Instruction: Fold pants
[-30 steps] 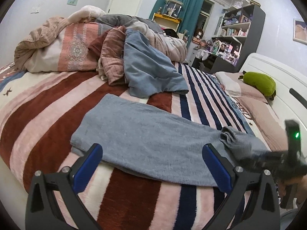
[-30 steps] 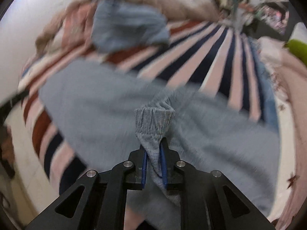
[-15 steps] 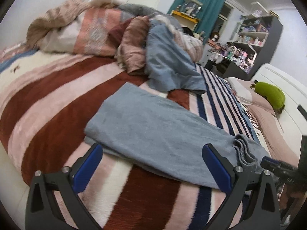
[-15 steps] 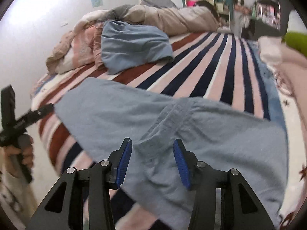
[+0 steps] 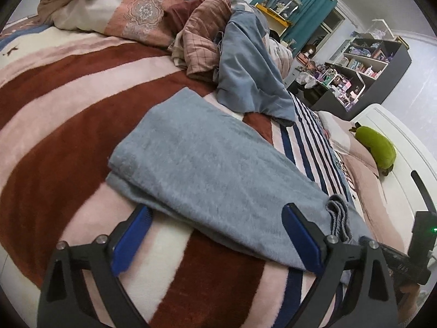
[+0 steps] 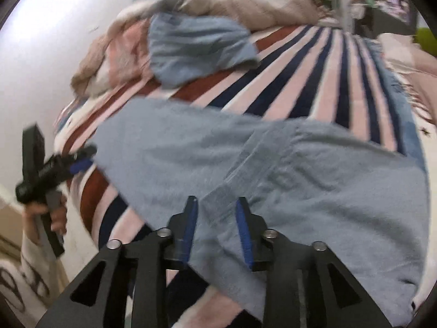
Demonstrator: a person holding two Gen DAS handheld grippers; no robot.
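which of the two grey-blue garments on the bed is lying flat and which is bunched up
The pants nearest the tongs lie flat on the striped blanket. The other blue garment is crumpled against the bedding pile behind.

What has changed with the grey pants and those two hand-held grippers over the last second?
The right hand-held gripper let go of the ribbed cuff it was pinching; the cuff now lies on the grey pants, and its jaws are closing again around the fabric. The left hand-held gripper dropped closer to the pants' near edge, jaws wide and starting to close. The pants and the striped blanket stayed put.
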